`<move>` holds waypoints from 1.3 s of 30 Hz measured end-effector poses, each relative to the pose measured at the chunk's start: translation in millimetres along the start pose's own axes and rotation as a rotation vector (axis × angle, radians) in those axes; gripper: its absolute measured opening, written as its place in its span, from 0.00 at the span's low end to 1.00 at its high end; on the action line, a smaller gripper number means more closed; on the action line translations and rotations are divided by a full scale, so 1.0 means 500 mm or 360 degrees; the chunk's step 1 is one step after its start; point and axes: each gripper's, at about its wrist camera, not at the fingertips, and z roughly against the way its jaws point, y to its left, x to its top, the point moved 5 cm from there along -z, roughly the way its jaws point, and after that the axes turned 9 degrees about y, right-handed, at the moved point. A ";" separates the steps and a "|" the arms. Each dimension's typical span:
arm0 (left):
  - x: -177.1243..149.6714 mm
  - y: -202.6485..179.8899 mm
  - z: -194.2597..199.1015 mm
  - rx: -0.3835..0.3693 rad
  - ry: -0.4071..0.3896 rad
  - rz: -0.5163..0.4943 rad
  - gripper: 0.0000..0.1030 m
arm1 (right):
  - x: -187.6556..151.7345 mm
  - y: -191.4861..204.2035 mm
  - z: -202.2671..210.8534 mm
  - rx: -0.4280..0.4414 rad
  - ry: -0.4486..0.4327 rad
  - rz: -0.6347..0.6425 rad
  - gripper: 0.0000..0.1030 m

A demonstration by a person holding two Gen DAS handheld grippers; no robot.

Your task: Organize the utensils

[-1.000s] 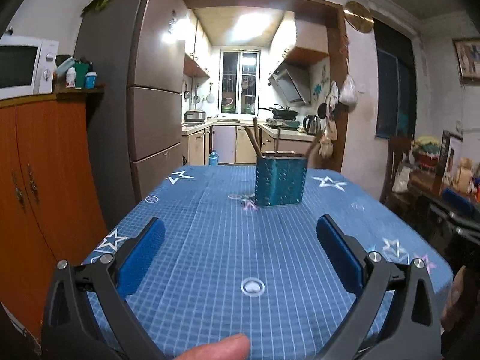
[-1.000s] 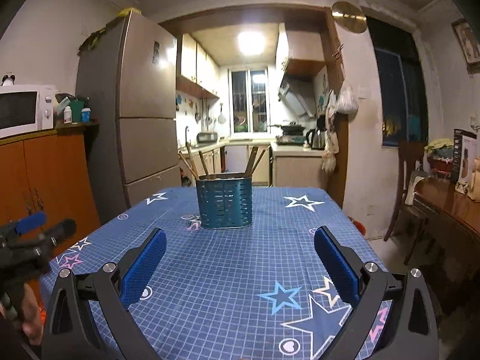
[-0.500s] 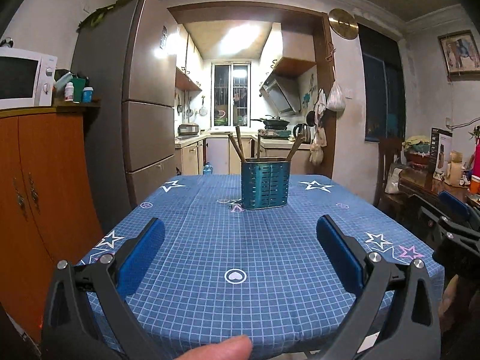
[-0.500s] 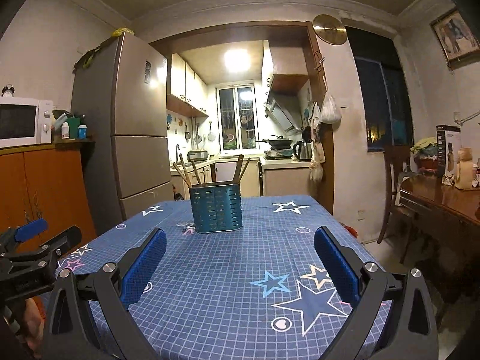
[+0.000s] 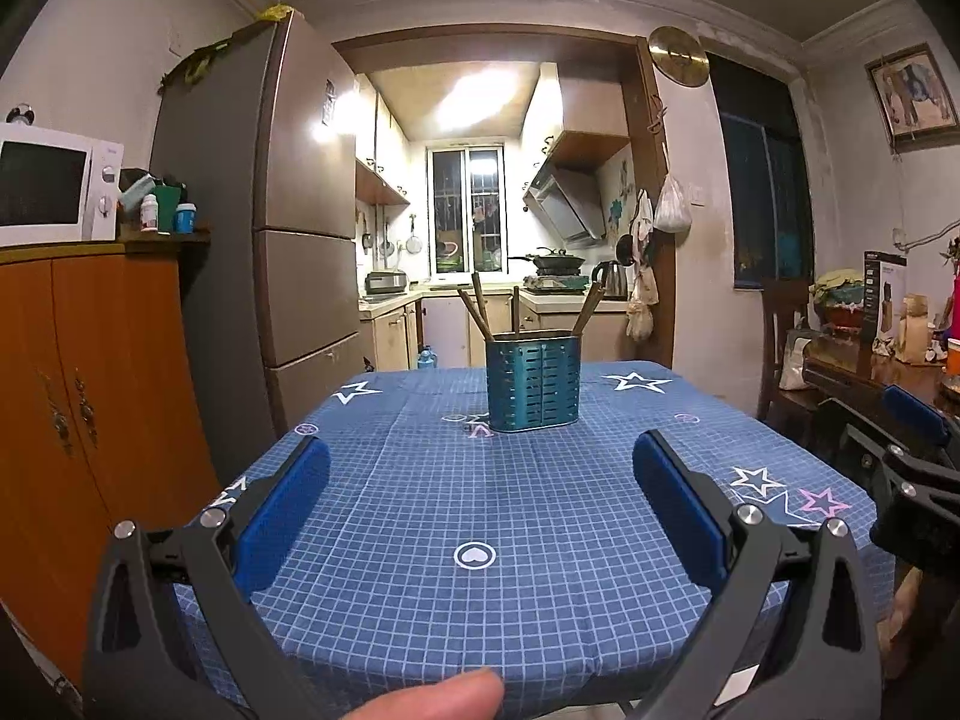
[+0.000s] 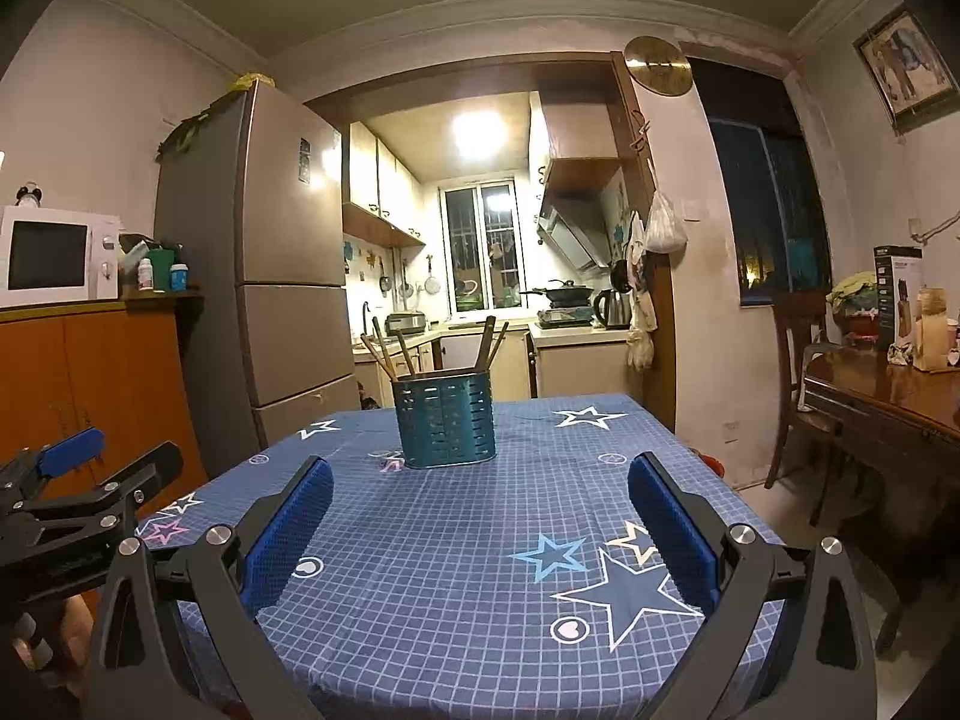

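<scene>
A teal perforated utensil holder (image 5: pixel 533 381) (image 6: pixel 445 419) stands upright near the far end of the table, with several wooden utensil handles (image 5: pixel 477 309) (image 6: pixel 387 351) sticking out of it. My left gripper (image 5: pixel 480 483) hangs open above the table's near edge, well short of the holder, nothing between its blue pads. My right gripper (image 6: pixel 480 501) is open too, equally far back and empty. Each gripper shows at the edge of the other's view.
A blue checked tablecloth with stars (image 5: pixel 510 510) covers the table. On the left are an orange cabinet (image 5: pixel 78 396) with a microwave (image 5: pixel 51 183) and a tall fridge (image 5: pixel 288 228). A wooden side table (image 6: pixel 882 396) and chair (image 6: pixel 792 360) stand at the right. A thumb (image 5: pixel 432 699) shows at the bottom.
Both grippers have pulled back and tilted up from the table, so the holder looks smaller and farther away. Both stay open and empty.
</scene>
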 end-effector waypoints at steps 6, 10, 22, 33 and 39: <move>-0.001 0.004 0.013 0.0015 -0.0009 -0.0005 0.95 | -0.007 0.008 0.008 0.0020 0.0006 0.0011 0.96; 0.001 0.003 0.020 0.0020 -0.0019 -0.0006 0.95 | -0.010 0.011 0.018 0.0029 -0.0003 0.0018 0.96; 0.003 -0.003 0.023 0.0006 -0.0011 -0.0006 0.95 | -0.011 0.002 0.033 0.0031 -0.0012 -0.0007 0.96; 0.002 -0.003 0.023 0.0009 -0.0011 -0.0002 0.95 | -0.012 0.005 0.034 0.0037 -0.0010 -0.0003 0.96; -0.001 -0.009 0.016 -0.0004 0.0009 -0.0009 0.95 | -0.015 0.003 0.035 0.0040 -0.0005 -0.0007 0.96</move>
